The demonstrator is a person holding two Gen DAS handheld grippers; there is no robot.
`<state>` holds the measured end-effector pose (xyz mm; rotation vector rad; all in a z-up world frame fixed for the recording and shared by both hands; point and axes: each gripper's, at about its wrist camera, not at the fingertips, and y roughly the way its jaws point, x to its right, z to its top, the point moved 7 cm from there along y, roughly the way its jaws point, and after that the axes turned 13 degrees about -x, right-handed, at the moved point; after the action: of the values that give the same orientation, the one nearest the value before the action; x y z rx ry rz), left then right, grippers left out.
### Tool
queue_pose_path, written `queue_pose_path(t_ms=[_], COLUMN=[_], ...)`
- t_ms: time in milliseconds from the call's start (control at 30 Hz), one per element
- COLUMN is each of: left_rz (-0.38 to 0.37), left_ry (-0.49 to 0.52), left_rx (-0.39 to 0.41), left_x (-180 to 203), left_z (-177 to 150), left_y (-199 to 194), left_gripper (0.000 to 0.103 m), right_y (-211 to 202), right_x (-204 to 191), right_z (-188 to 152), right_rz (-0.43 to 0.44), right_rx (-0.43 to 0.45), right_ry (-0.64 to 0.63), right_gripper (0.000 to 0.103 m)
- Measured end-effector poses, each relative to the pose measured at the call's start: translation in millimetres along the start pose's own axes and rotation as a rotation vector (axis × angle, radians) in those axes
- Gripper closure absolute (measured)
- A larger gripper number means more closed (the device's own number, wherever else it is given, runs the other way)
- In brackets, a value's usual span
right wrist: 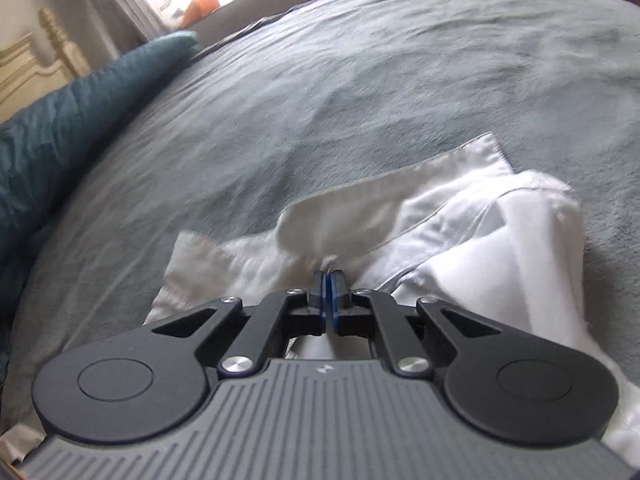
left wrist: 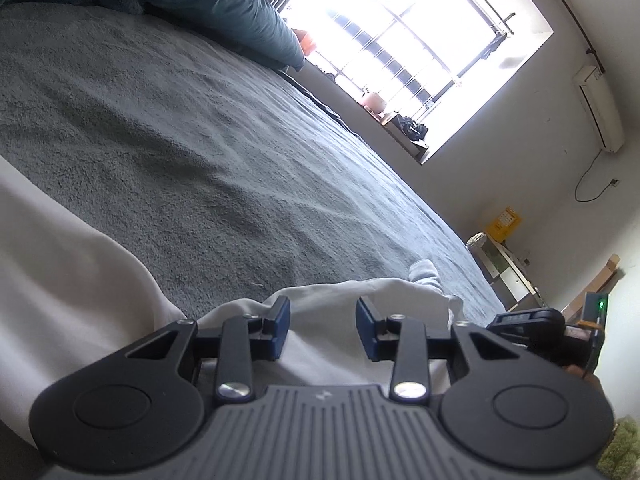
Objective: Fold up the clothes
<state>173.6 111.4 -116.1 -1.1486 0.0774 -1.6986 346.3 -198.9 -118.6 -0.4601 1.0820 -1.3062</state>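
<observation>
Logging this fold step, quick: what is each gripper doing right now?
Left gripper: open above the white garment, gripping nothing.
Right gripper: shut on a pinch of the white garment.

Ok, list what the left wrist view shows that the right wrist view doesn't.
Only the left wrist view: the barred window, a wall air conditioner, and the left gripper, fingers apart over white cloth. Only the right wrist view: the headboard and the right gripper shut on the white shirt. Both: the grey blanket and teal duvet.
</observation>
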Motion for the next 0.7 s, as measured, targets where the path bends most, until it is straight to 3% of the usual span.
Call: queue_pose_path(t_ms=[100,167,267,467,567,700], left_rz=[-0.005,-0.005,-0.005,-0.009,-0.044,-0.189], left_ry=[-0.004,-0.004,-0.004,-0.005,0.025,0.221], left_rx=[0.000,-0.001,-0.003,-0.003,0.033,0.000], left_x=[-0.7,-0.7,-0.5,-0.2,9.7,71.9], left_z=[0.1,0.2,0.2,0.3,2.8,-5.8], left_y=[-0.1,0.1,0.4,-0.2,-15.3,-56.2], left_gripper=[0.065,0.065,0.064,0.064,0.063,0.058], right_y=[-25.3,-52.5,-89.5,-130.0,-125.2,-118.4], right_x=[4.6,7.8,4.1,-16.9,-23.5,-23.4], right_z=[9.4,11.3,-7.3,-95.7,-130.3,-138.8], right_rz=[-0.037,0.009,0.124,0.249,0.271,0.290], right_rx=[0.062,0.070,-0.044,-0.288,-0.338,-0.317], right_ry=[-0.015,-0.025,-0.052,-0.095,-0.086,-0.049], right_gripper=[0.097,0.096,0.094,0.090,0.090,0.090])
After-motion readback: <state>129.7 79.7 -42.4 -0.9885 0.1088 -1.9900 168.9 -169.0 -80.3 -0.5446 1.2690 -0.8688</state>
